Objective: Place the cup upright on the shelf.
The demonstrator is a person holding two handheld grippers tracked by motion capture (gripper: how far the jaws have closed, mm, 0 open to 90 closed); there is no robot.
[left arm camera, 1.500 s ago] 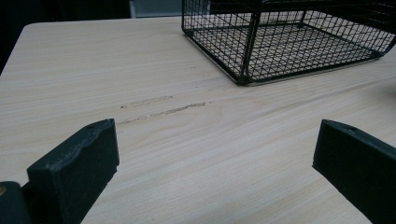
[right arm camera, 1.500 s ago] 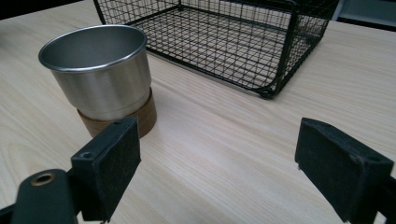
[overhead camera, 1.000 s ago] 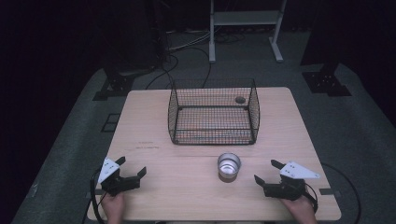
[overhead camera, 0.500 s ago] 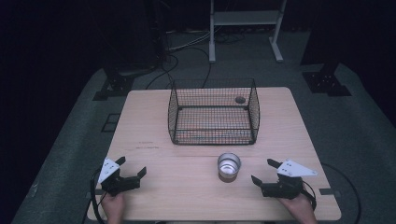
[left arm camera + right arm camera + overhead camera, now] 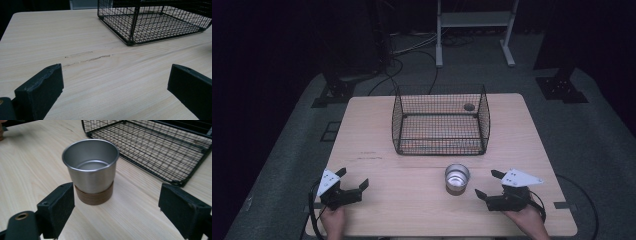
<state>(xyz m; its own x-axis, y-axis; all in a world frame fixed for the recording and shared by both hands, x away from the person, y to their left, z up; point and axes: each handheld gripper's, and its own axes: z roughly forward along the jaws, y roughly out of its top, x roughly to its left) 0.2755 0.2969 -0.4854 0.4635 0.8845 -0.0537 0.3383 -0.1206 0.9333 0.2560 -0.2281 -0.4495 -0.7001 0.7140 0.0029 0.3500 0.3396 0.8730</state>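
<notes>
A steel cup (image 5: 457, 178) with a brown band round its base stands upright and empty on the wooden table (image 5: 377, 140), in front of a black wire basket (image 5: 440, 120). My right gripper (image 5: 486, 184) rests on the table just right of the cup, open, jaws pointing at it. In the right gripper view the cup (image 5: 91, 170) stands just beyond the spread jaws, nearer the left one, apart from both. My left gripper (image 5: 353, 179) lies at the table's front left, open with nothing between its jaws; the left gripper view looks over bare wood toward the basket (image 5: 155, 22).
The basket (image 5: 160, 147) is open-topped and has nothing in it. A dark round hole (image 5: 469, 106) in the tabletop shows behind it. Faint scuff marks (image 5: 86, 57) streak the wood ahead of the left gripper. The table's edges drop to a grey floor with cables and stand feet.
My right gripper has slid a little leftward toward the cup. The left gripper, cup and basket have stayed put.
</notes>
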